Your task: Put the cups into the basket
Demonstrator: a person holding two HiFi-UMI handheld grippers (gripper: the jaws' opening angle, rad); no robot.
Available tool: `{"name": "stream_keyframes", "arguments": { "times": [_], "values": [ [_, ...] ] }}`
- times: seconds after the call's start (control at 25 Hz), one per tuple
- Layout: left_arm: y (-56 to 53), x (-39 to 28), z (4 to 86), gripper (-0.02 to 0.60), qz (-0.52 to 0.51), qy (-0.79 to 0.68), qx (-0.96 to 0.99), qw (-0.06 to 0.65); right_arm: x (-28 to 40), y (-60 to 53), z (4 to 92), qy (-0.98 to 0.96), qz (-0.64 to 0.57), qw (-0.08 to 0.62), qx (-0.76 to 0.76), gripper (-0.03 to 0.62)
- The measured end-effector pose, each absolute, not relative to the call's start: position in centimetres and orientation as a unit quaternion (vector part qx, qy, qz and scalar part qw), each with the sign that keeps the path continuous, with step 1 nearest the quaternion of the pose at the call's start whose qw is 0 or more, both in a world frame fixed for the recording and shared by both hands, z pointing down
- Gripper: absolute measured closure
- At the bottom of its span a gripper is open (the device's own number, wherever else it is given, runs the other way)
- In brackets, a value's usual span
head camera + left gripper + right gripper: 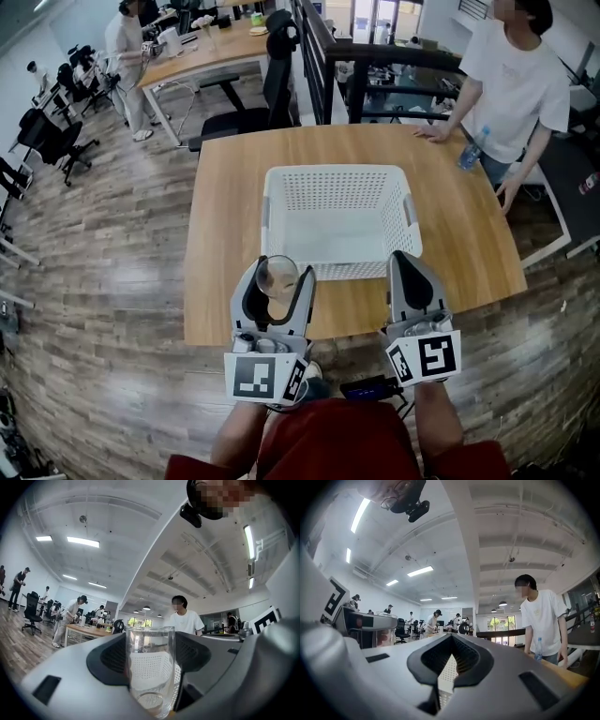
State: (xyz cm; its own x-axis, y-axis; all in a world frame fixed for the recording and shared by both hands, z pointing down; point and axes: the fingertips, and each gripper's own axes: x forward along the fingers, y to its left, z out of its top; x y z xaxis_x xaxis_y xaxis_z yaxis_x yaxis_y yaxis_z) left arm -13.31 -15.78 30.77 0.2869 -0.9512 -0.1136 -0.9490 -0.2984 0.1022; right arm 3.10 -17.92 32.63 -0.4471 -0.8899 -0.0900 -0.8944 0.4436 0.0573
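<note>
A clear glass cup (277, 277) stands upright between the jaws of my left gripper (278, 284), held just off the near edge of the white perforated basket (337, 217). In the left gripper view the cup (150, 667) fills the gap between the dark pads, and the basket shows through the glass. My right gripper (413, 274) is at the basket's near right corner with its jaws closed together and nothing in them. In the right gripper view the jaws of the right gripper (451, 663) meet, and a sliver of basket (446, 677) shows beyond.
The basket sits mid-way on a wooden table (234, 225). A person in a white shirt (511, 80) leans on the far right corner, beside a water bottle (472, 150). Office chairs (258, 103) and desks stand behind.
</note>
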Motion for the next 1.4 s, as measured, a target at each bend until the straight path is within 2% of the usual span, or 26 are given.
{"name": "stream_keyframes", "arguments": {
  "times": [1.04, 1.4],
  "values": [
    [-28.7, -9.7, 32.1, 0.298, 0.008, -0.575, 0.818, 0.009, 5.9, -26.3, 33.1, 0.86, 0.029, 0.038, -0.509, 0.583],
    [-31.8, -8.2, 34.2, 0.298, 0.064, -0.569, 0.817, 0.062, 6.2, -26.7, 33.6, 0.86, 0.023, 0.03, -0.508, 0.583]
  ]
}}
